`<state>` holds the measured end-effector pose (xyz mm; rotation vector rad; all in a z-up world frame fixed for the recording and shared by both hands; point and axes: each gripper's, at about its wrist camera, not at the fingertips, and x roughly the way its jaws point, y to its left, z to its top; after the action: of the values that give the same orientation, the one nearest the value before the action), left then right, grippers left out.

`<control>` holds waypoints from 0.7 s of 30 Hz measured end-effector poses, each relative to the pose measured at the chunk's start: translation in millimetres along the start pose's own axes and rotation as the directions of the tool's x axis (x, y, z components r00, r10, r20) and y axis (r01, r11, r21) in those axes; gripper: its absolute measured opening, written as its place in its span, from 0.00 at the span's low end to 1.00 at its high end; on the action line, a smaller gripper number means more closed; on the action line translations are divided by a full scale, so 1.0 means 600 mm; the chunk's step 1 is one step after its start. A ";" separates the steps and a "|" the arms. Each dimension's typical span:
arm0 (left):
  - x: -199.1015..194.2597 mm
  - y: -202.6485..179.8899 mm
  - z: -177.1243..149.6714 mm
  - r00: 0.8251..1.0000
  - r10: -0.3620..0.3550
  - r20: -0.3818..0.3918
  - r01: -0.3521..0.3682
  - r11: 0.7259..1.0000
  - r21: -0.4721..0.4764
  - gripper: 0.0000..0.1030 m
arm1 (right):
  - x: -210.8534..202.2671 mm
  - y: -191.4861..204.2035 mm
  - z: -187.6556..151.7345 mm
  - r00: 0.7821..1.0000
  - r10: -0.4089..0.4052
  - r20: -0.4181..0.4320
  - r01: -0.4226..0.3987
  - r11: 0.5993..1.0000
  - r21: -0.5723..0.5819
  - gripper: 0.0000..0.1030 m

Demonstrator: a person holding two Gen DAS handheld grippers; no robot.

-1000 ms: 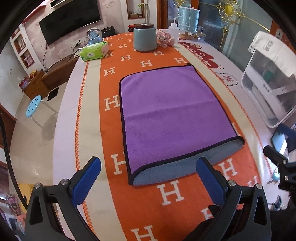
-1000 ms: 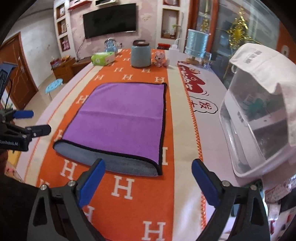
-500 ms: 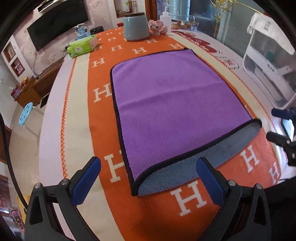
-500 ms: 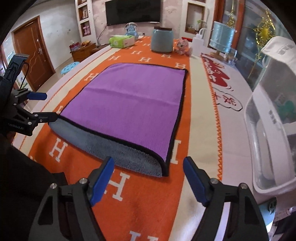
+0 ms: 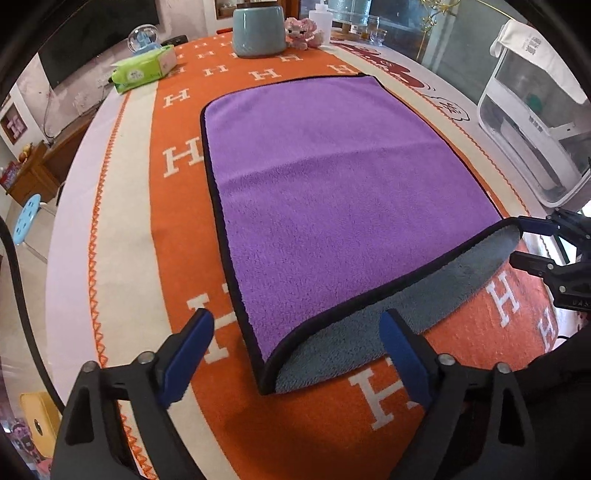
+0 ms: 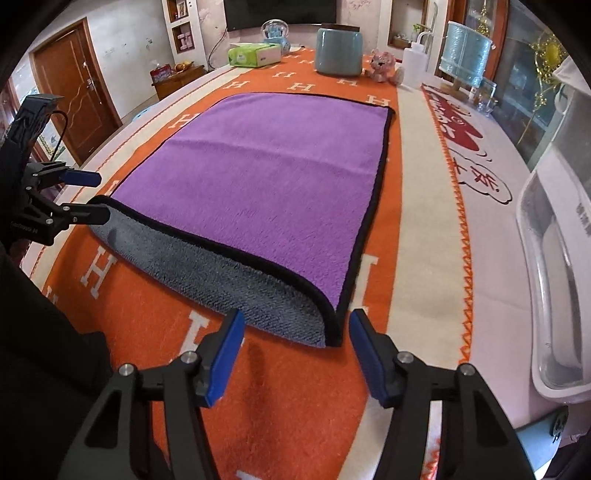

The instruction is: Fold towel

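Note:
A purple towel [image 5: 332, 192] with black trim and a grey underside lies flat on the orange H-patterned tablecloth [image 5: 177, 155]. It also shows in the right wrist view [image 6: 266, 177]. Its near edge is folded over and shows a grey strip [image 5: 388, 332]. My left gripper [image 5: 295, 350] is open, with the towel's near left corner between its fingers. My right gripper [image 6: 295, 343] is open, with the near right corner between its fingers. Each gripper shows in the other's view, the right one [image 5: 532, 243] and the left one [image 6: 85, 195] at the towel's corners.
At the table's far end stand a teal jar [image 5: 258, 31], a green tissue pack [image 5: 144, 72], a pink toy [image 5: 303, 31] and a bottle [image 6: 413, 68]. A white plastic container [image 5: 535, 129] stands at the right. A blue stool [image 5: 26, 218] is on the floor at the left.
Both grippers have moved forward and down to the towel's near corners. The right gripper's fingers have come a little closer together. The towel has not moved.

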<state>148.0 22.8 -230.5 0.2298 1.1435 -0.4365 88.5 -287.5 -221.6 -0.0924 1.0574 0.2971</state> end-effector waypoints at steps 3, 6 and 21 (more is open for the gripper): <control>0.007 0.004 -0.002 0.999 -0.031 -0.020 0.030 0.999 -0.013 0.73 | 0.004 0.000 0.000 1.000 0.010 -0.007 -0.010 1.000 -0.011 0.50; 0.013 0.007 -0.003 0.998 -0.052 -0.039 0.052 0.998 -0.021 0.60 | 0.006 0.000 0.002 1.000 0.010 -0.011 -0.010 1.000 -0.012 0.44; 0.018 0.010 -0.005 0.991 -0.119 -0.066 0.117 0.992 -0.038 0.10 | 0.000 -0.010 -0.001 1.000 -0.013 -0.021 0.014 1.000 0.009 0.09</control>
<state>151.7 27.3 -241.8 0.1484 1.2346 -0.5166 90.0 -293.3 -222.3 -0.0947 1.0780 0.2797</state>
